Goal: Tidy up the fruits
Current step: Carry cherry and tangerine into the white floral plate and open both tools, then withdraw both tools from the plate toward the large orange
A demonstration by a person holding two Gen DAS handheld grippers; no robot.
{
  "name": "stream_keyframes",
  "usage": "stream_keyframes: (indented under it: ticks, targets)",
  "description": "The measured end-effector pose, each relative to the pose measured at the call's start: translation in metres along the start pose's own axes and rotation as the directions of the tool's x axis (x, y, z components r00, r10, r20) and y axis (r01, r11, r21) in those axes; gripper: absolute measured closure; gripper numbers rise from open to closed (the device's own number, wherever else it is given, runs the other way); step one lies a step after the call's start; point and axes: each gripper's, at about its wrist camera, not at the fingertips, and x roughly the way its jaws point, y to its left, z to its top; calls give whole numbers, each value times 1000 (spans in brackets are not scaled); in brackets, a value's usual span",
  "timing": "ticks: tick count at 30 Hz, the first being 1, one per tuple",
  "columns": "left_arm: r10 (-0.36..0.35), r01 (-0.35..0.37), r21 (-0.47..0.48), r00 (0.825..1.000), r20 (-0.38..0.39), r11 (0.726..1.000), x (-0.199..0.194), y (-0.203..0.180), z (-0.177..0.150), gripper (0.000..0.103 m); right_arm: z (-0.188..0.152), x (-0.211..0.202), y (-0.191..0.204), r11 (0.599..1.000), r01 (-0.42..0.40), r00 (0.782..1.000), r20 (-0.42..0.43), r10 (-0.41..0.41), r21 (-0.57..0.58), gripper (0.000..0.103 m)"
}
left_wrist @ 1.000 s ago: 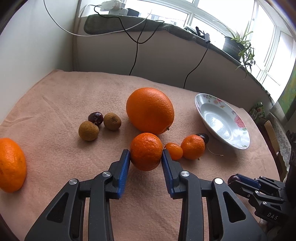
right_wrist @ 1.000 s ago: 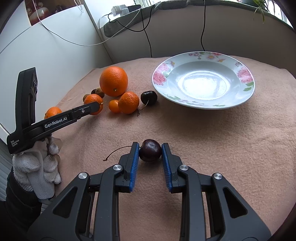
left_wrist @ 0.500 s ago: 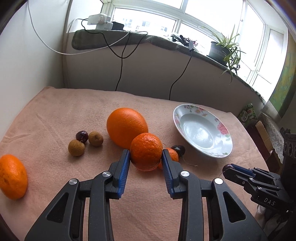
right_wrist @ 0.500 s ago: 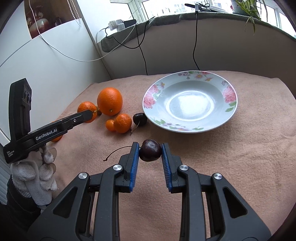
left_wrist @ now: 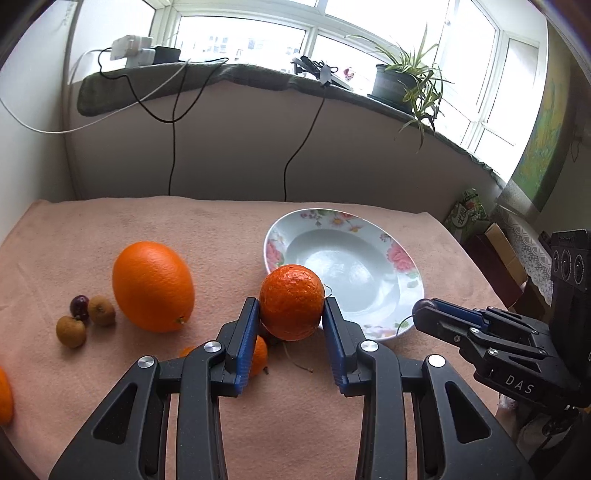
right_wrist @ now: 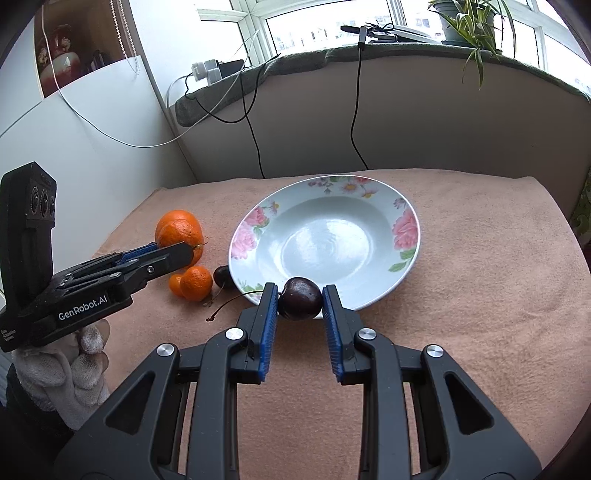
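**Both tongs loaded at the plate's near rim**

In the left wrist view our left tongs point(left_wrist: 291, 314) were clamped on a mandarin point(left_wrist: 291, 301), held at frame centre in front of the near left rim of the flowered plate point(left_wrist: 400, 258). Left of it on the pink cloth covering the counter point(left_wrist: 110, 221) sat a large orange point(left_wrist: 153, 286). Further left lay two brown fruits point(left_wrist: 100, 310) and a dark cherry point(left_wrist: 78, 305), close together. A small mandarin point(left_wrist: 258, 354) showed partly behind the left tong's blue pad. Another orange fruit point(left_wrist: 4, 397) was cut off at the lower left edge.

In the right wrist view our right tongs point(right_wrist: 299, 306) were clamped on a dark cherry with stem point(right_wrist: 300, 298), held at frame centre just in front of the plate's near rim, its stem trailing to the left. At the left of the frame the left tongs appeared with their mandarin in front of the large orange. Below them sat two small mandarins point(right_wrist: 195, 282), and a second cherry point(right_wrist: 221, 275) lay beside the plate's left rim. A potted plant point(right_wrist: 467, 22) stood on the windowsill at the upper right.
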Motion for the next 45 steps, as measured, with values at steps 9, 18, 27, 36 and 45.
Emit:
stream_keyframes:
  ticks: [9, 18, 27, 36, 45]
  targets:
    - [-17, 18, 37, 999, -31, 999, 20, -16, 3, 70, 6, 13, -15, 1000, 26, 1000, -15, -26, -9, 77]
    - [-14, 17, 52, 998, -60, 999, 26, -21, 1, 70, 7, 17, -16, 999, 41, 999, -25, -42, -25, 77]
    - [-13, 16, 51, 997, -71, 999, 28, -21, 2, 69, 6, 19, -15, 998, 54, 998, -25, -55, -29, 77]
    - [5, -2, 65, 999, -40, 998, 19, -22, 5, 46, 5, 11, -13, 995, 89, 996, 4, -89, -35, 39]
    - [12, -12, 57, 1000, -7, 998, 1, -18, 4, 46, 7, -4, -10, 994, 102, 995, 22, -102, -36, 39]
